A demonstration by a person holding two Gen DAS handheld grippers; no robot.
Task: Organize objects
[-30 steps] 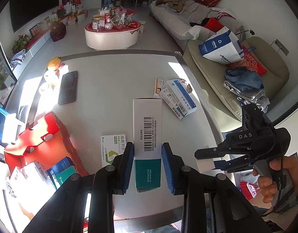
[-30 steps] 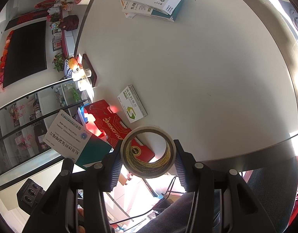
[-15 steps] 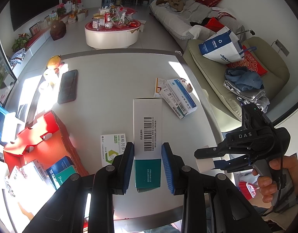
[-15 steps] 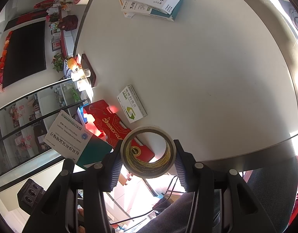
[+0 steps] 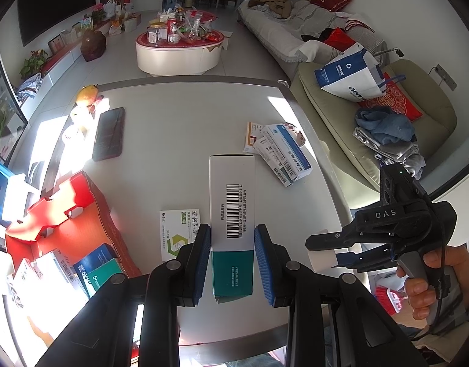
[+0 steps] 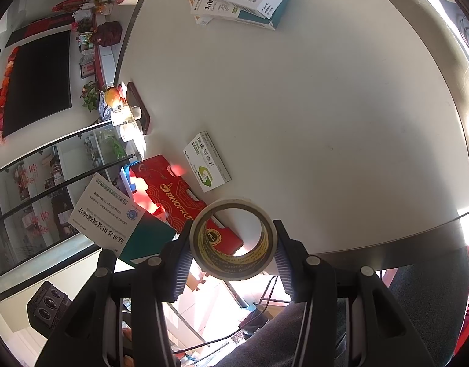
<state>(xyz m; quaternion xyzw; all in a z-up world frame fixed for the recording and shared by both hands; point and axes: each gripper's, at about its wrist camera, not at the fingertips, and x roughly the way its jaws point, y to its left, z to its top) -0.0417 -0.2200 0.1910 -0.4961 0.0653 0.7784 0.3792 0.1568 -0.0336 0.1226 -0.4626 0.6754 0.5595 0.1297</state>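
Observation:
My left gripper (image 5: 232, 232) is shut on a long white-and-teal box (image 5: 232, 202) with a barcode, held above the near part of the white table (image 5: 179, 159). In the right wrist view this same box (image 6: 109, 214) hangs at the lower left. A roll of tape (image 6: 234, 238) stands on edge between the pads of my right gripper (image 6: 232, 232), which is shut on it near the table's front edge. A hand holds the right gripper (image 5: 326, 249) at the right of the left wrist view. A green-and-white medicine box (image 5: 179, 232) lies flat on the table beside the left fingers.
An open red carton (image 5: 66, 223) with several medicine boxes inside sits at the table's left. A pile of medicine boxes (image 5: 280, 150) lies at the right side. A dark phone (image 5: 109, 134) and a fruit (image 5: 87, 93) rest at the far left. A sofa (image 5: 371, 116) stands beyond the table.

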